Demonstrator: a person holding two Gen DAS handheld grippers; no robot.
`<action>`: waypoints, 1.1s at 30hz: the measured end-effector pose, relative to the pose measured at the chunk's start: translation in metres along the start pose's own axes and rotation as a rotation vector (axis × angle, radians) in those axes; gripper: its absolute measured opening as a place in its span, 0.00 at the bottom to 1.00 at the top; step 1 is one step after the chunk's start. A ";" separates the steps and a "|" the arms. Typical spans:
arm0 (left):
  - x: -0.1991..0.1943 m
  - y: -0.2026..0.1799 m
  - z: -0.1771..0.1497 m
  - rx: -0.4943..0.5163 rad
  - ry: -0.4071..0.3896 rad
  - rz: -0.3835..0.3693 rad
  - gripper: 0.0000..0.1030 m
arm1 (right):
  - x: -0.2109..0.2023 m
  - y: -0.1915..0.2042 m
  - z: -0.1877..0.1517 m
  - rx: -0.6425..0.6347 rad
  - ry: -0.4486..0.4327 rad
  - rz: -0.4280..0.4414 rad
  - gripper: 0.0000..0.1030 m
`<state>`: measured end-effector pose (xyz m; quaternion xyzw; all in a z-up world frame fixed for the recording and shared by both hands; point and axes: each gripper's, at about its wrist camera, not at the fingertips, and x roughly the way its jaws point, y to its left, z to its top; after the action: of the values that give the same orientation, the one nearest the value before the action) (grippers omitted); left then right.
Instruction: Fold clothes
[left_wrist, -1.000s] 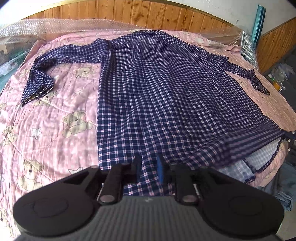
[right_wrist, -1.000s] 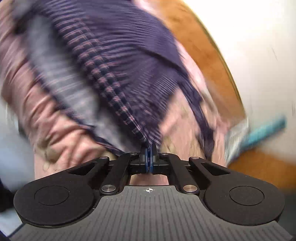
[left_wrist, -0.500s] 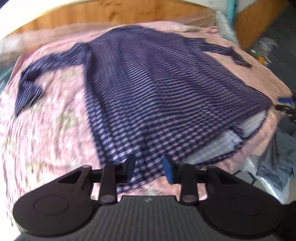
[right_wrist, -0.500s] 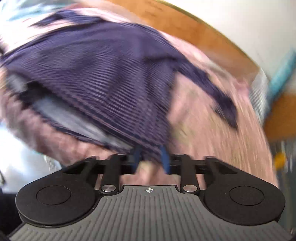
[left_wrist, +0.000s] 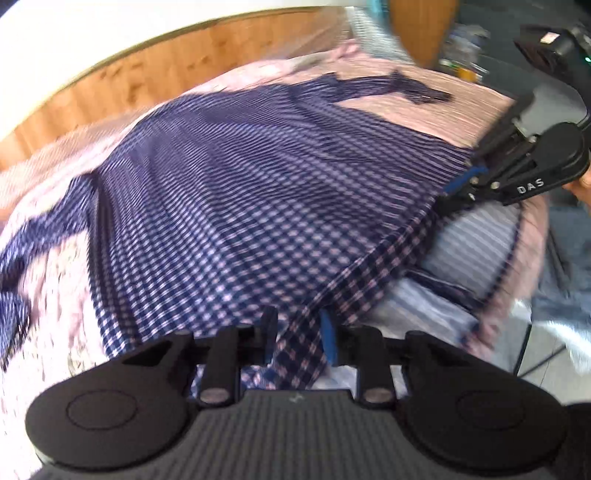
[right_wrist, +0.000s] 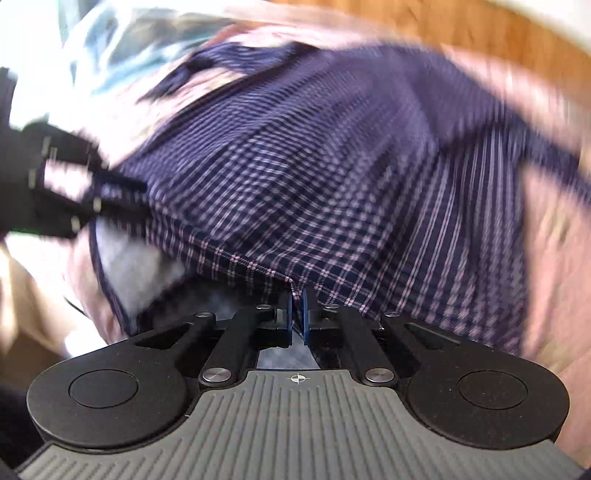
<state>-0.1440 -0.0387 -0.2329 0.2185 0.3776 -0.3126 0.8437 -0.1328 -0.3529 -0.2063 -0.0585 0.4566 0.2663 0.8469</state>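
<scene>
The left gripper has its jaws partly spread, with a fold of the checked shirt lying between the two fingers; whether the pads actually press the cloth cannot be told. The right gripper has its blue pads nearly pressed together, pinching the shirt hem at its tip. In the left view the right gripper shows at 2 o'clock, reaching in from the edge with its tip at the shirt's far hem corner, and a sliver of the hand holding it peeks out at the frame edge. In the right view the left gripper appears at 9 o'clock, blurred, at the opposite hem corner.

The shirt lies spread over a pink quilt on a bed, sleeves out toward 12 o'clock, its hem lifted between the two grippers so the pale inner side shows. A wooden headboard runs behind it.

White letters "DAS" can be read on the right gripper's body
</scene>
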 end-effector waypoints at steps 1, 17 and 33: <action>0.002 0.004 0.001 -0.017 0.005 -0.005 0.25 | 0.004 -0.009 0.001 0.065 0.009 0.029 0.03; 0.004 -0.068 0.007 0.347 -0.074 0.021 0.28 | 0.027 -0.076 -0.024 0.580 0.073 0.244 0.00; -0.054 -0.027 0.000 0.063 0.002 -0.297 0.00 | -0.071 0.037 -0.039 -0.198 -0.135 -0.040 0.43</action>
<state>-0.1905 -0.0378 -0.1951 0.1869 0.3967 -0.4454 0.7806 -0.2116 -0.3627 -0.1665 -0.1330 0.3686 0.2965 0.8709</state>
